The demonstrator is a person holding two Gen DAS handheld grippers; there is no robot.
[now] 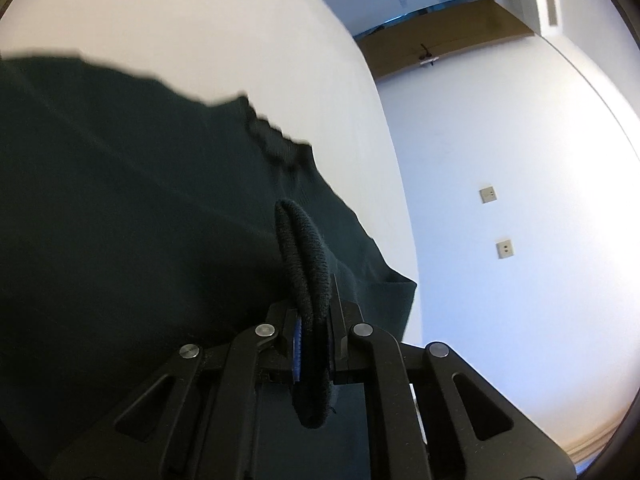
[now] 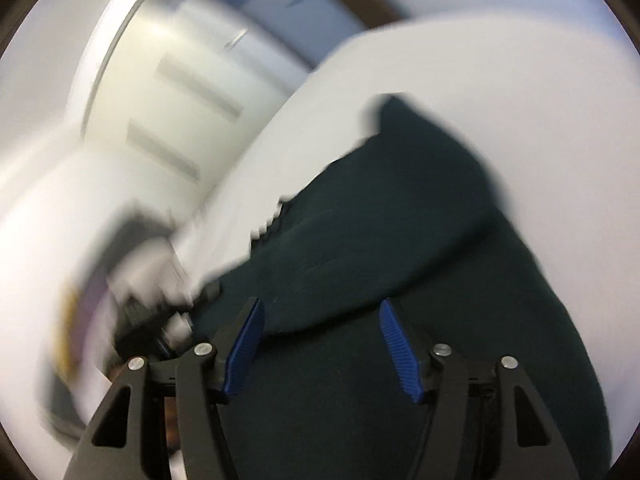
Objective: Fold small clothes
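A dark green knitted garment (image 1: pixel 132 216) lies spread on the white table (image 1: pixel 224 36). My left gripper (image 1: pixel 314 320) is shut on a folded hem of the garment, which sticks up between its fingers. In the right wrist view the same garment (image 2: pixel 400 248) fills the lower middle, with a fold lying across it. My right gripper (image 2: pixel 322 344) is open just above the cloth, its blue pads (image 2: pixel 244 348) wide apart and holding nothing. This view is blurred by motion.
A white wall (image 1: pixel 520 184) with two sockets stands beyond the table's right edge, and a wooden door (image 1: pixel 440 44) is farther back. In the right wrist view a blurred dark object (image 2: pixel 152 304) sits at the table's left edge.
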